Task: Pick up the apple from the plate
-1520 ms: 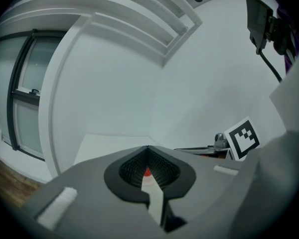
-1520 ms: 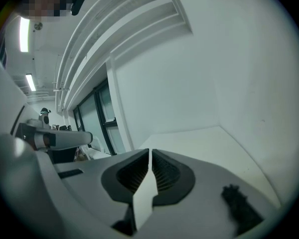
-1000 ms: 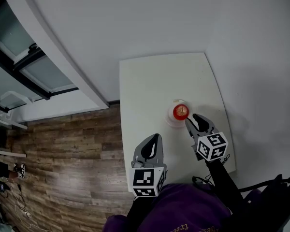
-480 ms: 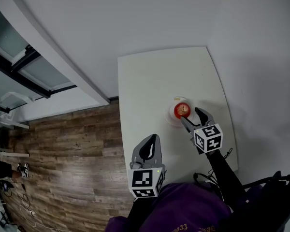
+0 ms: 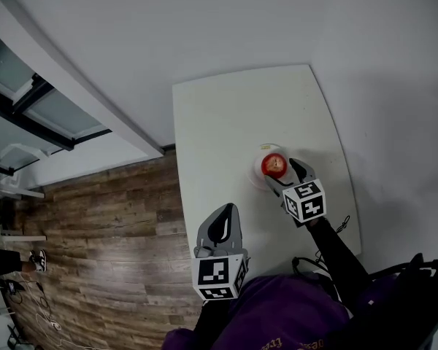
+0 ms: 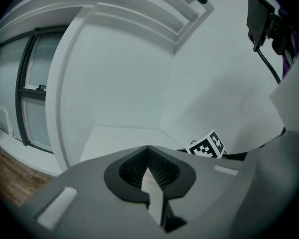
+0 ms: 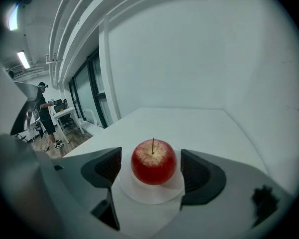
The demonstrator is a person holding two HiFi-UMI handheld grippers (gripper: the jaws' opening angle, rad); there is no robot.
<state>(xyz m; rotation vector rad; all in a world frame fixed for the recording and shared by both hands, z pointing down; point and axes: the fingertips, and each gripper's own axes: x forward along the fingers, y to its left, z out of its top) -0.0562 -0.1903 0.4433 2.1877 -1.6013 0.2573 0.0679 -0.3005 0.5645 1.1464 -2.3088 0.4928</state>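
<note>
A red apple (image 5: 274,165) (image 7: 153,162) stands stem-up on a small white plate (image 5: 260,180) (image 7: 139,197), on the right side of a white table (image 5: 219,122). My right gripper (image 5: 285,176) (image 7: 151,169) reaches the plate from the near side. Its jaws are opening, and the apple sits between them. A thin gap shows on each side, so the dark pads (image 7: 108,166) do not press on it. My left gripper (image 5: 222,226) (image 6: 148,169) hovers over the table's near left part, shut and empty.
The table's far and right edges run along white walls. Wooden floor (image 5: 95,217) and dark-framed windows (image 5: 36,100) lie to the left. In the right gripper view, a person (image 7: 44,114) stands far off by a desk. The right gripper's marker cube (image 6: 208,145) shows in the left gripper view.
My right gripper has moved forward and down to the plate, and its jaws have spread wide to either side of the apple. The left gripper has kept still.
</note>
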